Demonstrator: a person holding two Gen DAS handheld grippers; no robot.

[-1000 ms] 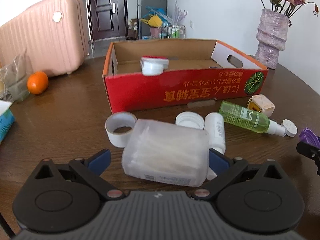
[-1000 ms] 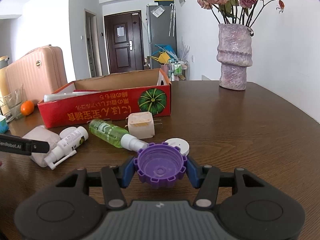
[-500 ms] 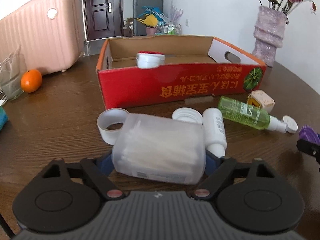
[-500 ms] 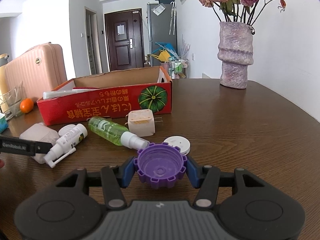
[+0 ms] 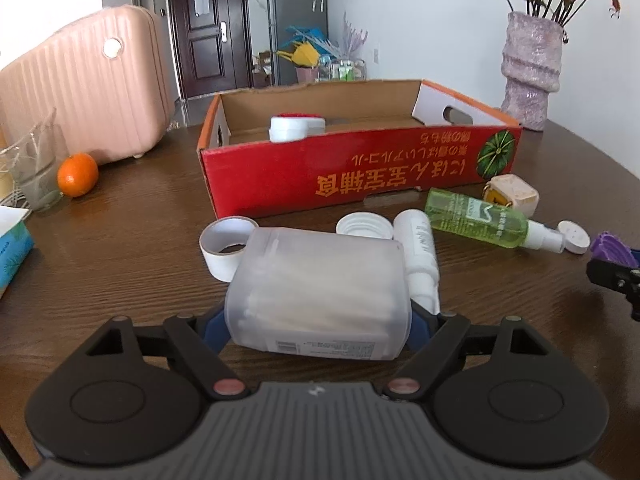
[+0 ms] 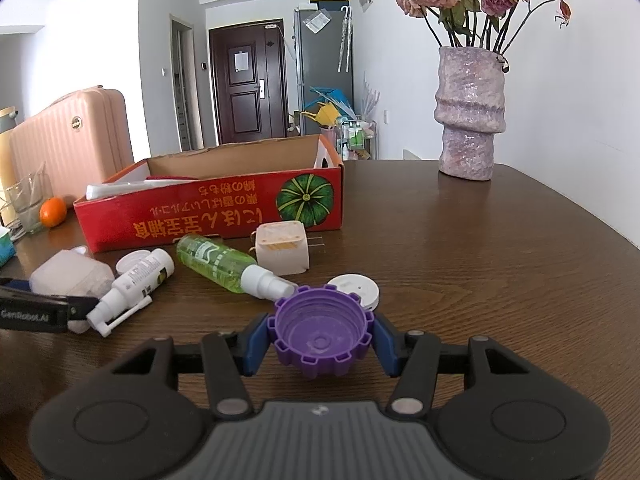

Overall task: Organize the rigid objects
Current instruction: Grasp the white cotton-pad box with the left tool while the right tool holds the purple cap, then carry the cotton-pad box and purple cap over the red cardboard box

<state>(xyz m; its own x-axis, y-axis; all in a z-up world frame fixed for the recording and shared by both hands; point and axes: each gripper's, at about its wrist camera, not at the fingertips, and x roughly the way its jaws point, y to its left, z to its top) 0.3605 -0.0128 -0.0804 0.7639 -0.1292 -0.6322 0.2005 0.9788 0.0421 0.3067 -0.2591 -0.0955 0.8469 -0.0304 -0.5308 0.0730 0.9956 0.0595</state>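
Observation:
My left gripper (image 5: 318,322) is shut on a frosted plastic box of cotton swabs (image 5: 320,292), held just above the table. My right gripper (image 6: 320,340) is shut on a purple ribbed cap (image 6: 320,330), lifted slightly off the table. The red cardboard box (image 5: 360,172) stands open beyond them, with a white and red item (image 5: 294,128) inside. On the table before it lie a white tape roll (image 5: 224,244), a white lid (image 5: 364,228), a white spray bottle (image 5: 418,252), a green spray bottle (image 5: 480,220), a beige plug (image 5: 512,194) and a small white cap (image 5: 574,236).
An orange (image 5: 78,174), a glass (image 5: 34,172) and a tissue box (image 5: 12,248) sit at the table's left. A pink suitcase (image 5: 88,92) stands behind them. A purple vase (image 6: 470,114) of dried roses stands at the back right.
My left gripper has closed on the swab box and raised it a little toward the red box. My right gripper, holding the purple cap, has lifted slightly.

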